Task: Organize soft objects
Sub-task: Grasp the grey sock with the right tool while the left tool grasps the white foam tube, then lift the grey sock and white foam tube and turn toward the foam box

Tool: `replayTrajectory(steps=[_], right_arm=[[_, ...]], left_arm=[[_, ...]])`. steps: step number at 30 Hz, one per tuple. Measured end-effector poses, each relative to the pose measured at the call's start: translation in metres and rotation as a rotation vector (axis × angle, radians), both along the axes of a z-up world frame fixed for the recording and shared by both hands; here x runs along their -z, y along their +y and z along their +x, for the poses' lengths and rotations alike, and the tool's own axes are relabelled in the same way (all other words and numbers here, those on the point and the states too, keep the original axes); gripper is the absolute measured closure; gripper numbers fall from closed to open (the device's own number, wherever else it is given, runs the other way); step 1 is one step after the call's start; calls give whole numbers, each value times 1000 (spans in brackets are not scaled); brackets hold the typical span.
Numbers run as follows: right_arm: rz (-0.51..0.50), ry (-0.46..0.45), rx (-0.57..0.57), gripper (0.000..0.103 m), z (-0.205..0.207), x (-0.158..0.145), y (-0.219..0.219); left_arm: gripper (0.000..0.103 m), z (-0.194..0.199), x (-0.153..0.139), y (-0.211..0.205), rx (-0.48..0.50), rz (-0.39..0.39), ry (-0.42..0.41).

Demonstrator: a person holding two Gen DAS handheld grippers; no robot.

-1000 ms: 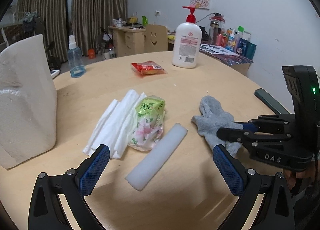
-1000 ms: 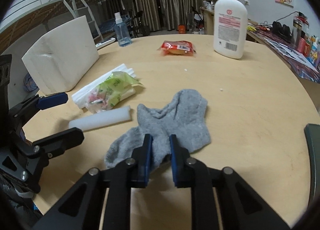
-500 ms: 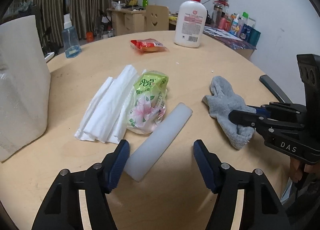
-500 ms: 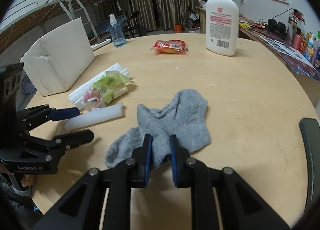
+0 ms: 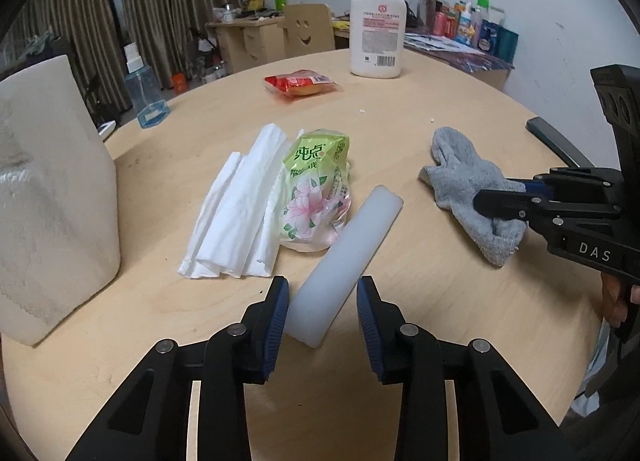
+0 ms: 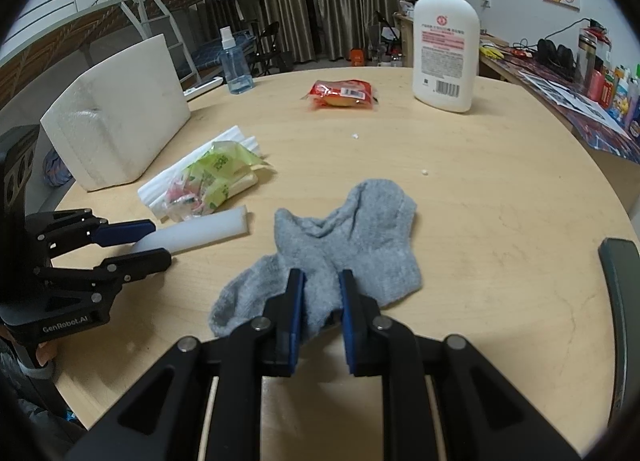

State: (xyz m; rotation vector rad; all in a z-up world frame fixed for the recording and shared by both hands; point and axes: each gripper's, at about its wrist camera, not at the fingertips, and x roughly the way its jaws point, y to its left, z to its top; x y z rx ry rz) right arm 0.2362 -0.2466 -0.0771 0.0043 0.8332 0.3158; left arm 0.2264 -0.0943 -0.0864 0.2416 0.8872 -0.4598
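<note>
Both pinch: right gripper (image 6: 320,293) a grey sock (image 6: 352,229), left gripper (image 5: 322,313) closing round a foam bar (image 5: 344,257) (contact unclear).

Both grippers are black with ribbed blue pads and silver screws. The left gripper (image 5: 322,315) reads "GenRobot.AI". The right gripper (image 6: 320,317) reads "DAS".

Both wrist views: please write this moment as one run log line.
left gripper: jaws just closing around white foam bar, right pad not touching | right gripper: shut on grey sock | both on table

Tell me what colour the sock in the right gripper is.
The sock is plain grey, best seen in the right wrist view, pinched by the right gripper.
</note>
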Motion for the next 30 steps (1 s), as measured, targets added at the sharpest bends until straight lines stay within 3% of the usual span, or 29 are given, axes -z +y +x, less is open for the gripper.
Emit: replayTrajectory(steps=[6, 10, 18, 30], right_arm=[[8, -4, -3, 82, -1, 1, -1], [28, -8, -7, 82, 0, 1, -3], [74, -28, 7, 83, -8, -2, -10], [124, -139, 27, 87, -33, -28, -21]], left_arm=[[84, -10, -1, -9, 55, 70, -41], [95, -11, -3, -5, 51, 45, -50], [95, -31, -18, -3, 85, -68, -75], [95, -57, -52, 5, 54, -183, -225]])
